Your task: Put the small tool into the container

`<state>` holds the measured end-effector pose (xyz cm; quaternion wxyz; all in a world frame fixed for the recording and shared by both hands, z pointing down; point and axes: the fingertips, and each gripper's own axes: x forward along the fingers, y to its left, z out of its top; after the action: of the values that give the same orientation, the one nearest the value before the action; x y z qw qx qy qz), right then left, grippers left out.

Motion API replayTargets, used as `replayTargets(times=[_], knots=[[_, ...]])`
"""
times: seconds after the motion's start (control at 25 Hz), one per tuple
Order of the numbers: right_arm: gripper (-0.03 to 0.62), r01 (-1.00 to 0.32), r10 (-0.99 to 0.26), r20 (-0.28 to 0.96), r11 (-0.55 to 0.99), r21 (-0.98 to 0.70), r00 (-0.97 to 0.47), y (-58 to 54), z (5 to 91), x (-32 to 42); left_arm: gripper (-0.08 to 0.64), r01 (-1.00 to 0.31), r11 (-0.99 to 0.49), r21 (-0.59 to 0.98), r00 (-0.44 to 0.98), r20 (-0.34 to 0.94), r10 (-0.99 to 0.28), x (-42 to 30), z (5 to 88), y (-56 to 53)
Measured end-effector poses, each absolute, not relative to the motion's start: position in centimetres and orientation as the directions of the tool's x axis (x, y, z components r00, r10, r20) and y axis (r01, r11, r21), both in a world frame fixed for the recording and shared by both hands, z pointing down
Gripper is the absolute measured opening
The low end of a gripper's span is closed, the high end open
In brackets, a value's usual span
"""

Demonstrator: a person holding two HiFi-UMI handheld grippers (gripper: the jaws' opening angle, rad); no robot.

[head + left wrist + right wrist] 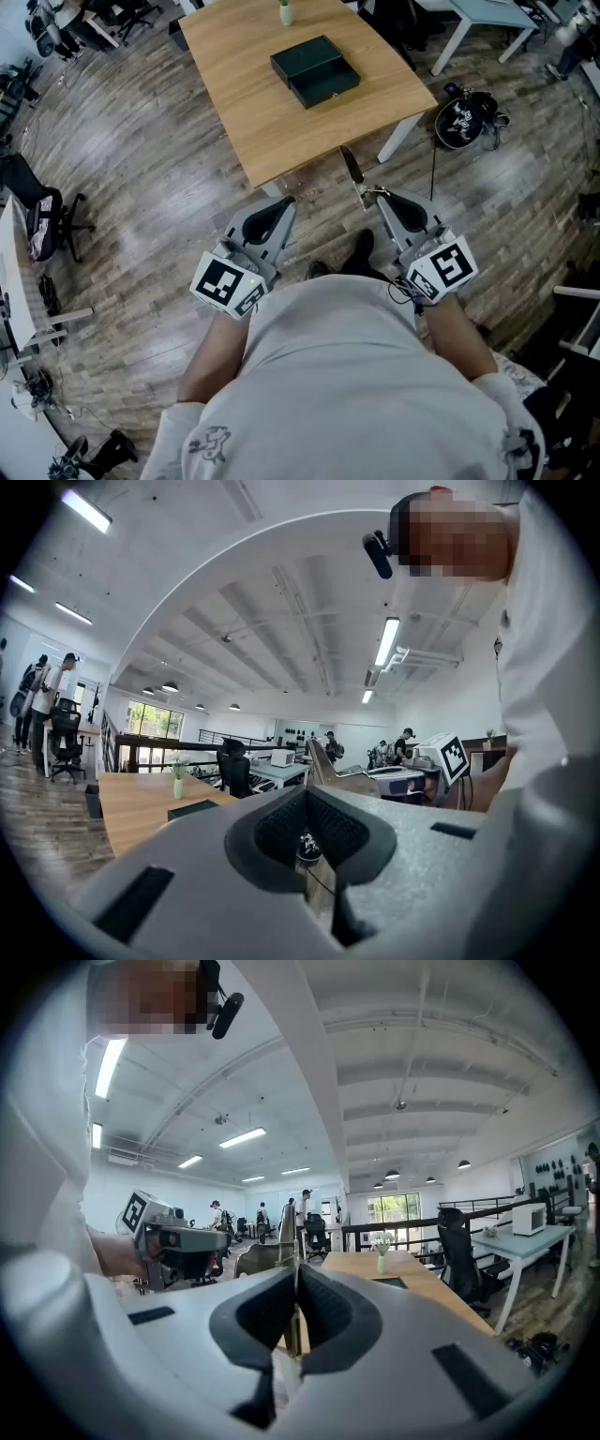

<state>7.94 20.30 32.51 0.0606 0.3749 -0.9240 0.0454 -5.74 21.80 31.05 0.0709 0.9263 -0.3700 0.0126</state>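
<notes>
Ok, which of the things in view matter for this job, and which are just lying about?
For the job:
- small tool, clamped in the right gripper
- dark green container on the table

Lying about:
- small vase on the table
- black item on the floor, perhaps a helmet
- office chair
- left gripper, shut and empty

The head view looks steeply down over the person's own chest. It takes in the left gripper (286, 201), the right gripper (382, 194), the wooden floor (141, 187) and, farther ahead, the tabletop (272, 112). Each gripper view sits low and close behind its own jaws, facing forward and slightly up, so the ceiling (281, 602) fills its upper half. The left gripper view has the tabletop at its left. The right gripper view has it at its right, past the thin tool (289, 1232) clamped upright in its jaws. All three views share the tabletop, its dark box (315, 70) and small vase (285, 11). Each gripper view also catches the other gripper.
</notes>
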Motion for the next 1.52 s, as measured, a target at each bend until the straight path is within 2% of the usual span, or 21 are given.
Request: replayTargets(times=[0.92,1.52], knots=[[0.011,-0.692,-0.679,0.154,0.721,-0.044,-0.718,18.8,32.8,10.5,0.006,-0.695,-0.704,0.145,0.718,0.089,-0.691,-3.4,31.6,20.2],[0.011,-0.675,-0.661,0.148,0.735,-0.066,-0.735,12.5,32.6,15.3,0.006,-0.728,-0.665,0.165,0.683,0.105,-0.722,0.6,32.4,15.1]])
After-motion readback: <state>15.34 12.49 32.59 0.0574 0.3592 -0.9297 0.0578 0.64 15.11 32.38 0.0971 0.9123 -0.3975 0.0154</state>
